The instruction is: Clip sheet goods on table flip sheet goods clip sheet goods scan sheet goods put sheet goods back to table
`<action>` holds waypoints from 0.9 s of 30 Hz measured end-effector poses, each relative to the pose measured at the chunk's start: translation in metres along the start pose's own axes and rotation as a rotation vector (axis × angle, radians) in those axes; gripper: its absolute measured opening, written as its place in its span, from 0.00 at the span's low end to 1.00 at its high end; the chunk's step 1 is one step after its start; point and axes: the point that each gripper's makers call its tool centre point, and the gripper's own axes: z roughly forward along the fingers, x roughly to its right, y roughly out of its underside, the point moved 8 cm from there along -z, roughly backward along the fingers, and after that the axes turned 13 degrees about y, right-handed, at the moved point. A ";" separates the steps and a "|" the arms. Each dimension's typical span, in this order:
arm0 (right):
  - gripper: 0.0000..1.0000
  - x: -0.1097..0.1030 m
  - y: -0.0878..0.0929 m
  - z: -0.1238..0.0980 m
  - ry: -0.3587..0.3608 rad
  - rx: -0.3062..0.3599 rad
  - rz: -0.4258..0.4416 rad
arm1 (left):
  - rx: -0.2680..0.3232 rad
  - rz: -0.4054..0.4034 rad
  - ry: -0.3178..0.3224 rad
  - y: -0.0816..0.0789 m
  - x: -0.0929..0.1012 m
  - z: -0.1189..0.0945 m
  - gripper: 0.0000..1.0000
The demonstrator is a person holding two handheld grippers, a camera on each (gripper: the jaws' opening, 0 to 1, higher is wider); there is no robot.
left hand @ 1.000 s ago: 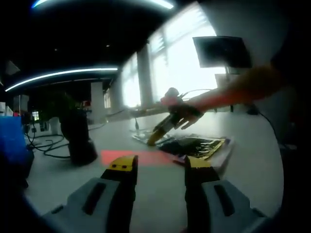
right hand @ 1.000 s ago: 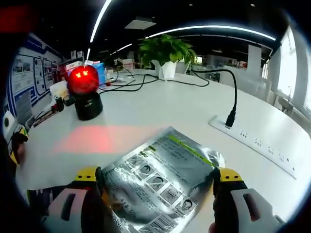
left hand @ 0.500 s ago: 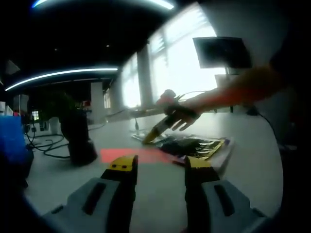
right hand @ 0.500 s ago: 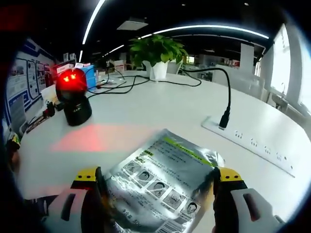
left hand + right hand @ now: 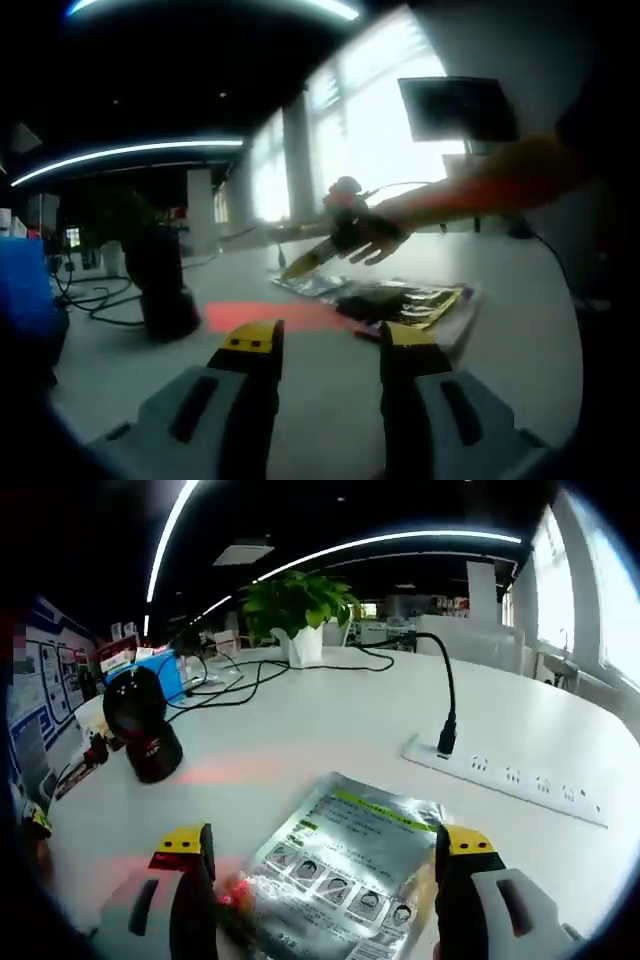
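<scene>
Right gripper (image 5: 322, 852): jaws stand wide apart low in the right gripper view, the silver sheet goods pouch (image 5: 345, 870) lying between them. Whether either jaw actually touches the foil, I can't tell from here.

Left gripper (image 5: 325, 340): empty, jaws parted, hovering low in the left gripper view over the white table (image 5: 500, 330).

From the other side: in the left gripper view the far gripper sits at centre, gripped by a person's hand (image 5: 365, 232), its yellow tip angled down at the pouch edge.

Pouch position: flat on the table, lower centre of the right gripper view, printed faces and green stripe up. In the left gripper view it lies right of centre, on or just beside a dark, yellow-edged packet (image 5: 405, 300).

Scanner (image 5: 140, 725): black, domed, left of centre in the right gripper view, well apart from the pouch. A red glow (image 5: 215, 773) falls on the table between them.

Nearby: power strip (image 5: 505, 780) with its plugged cable at right, potted plant (image 5: 290, 610) at the far back.

Step, as I read it: clipping the pouch for the scan.

How to do it well: bite the near edge squarely, jaws low and level, so the foil doesn't crumple or slide. Lift it cleanly off the packet. Then carry it left into the red glow with the code facing the scanner.

Risk: slick foil slipping from a shallow pinch.
</scene>
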 end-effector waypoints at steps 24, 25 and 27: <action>0.63 -0.008 0.040 -0.025 -0.043 -0.048 -0.090 | -0.002 0.004 -0.003 -0.001 0.001 0.000 0.31; 0.63 -0.003 0.038 -0.019 -0.036 -0.040 -0.078 | 0.000 0.003 -0.003 -0.001 0.001 0.000 0.31; 0.63 -0.005 0.038 -0.018 -0.022 -0.037 -0.074 | 0.001 0.002 -0.002 -0.001 0.002 0.000 0.31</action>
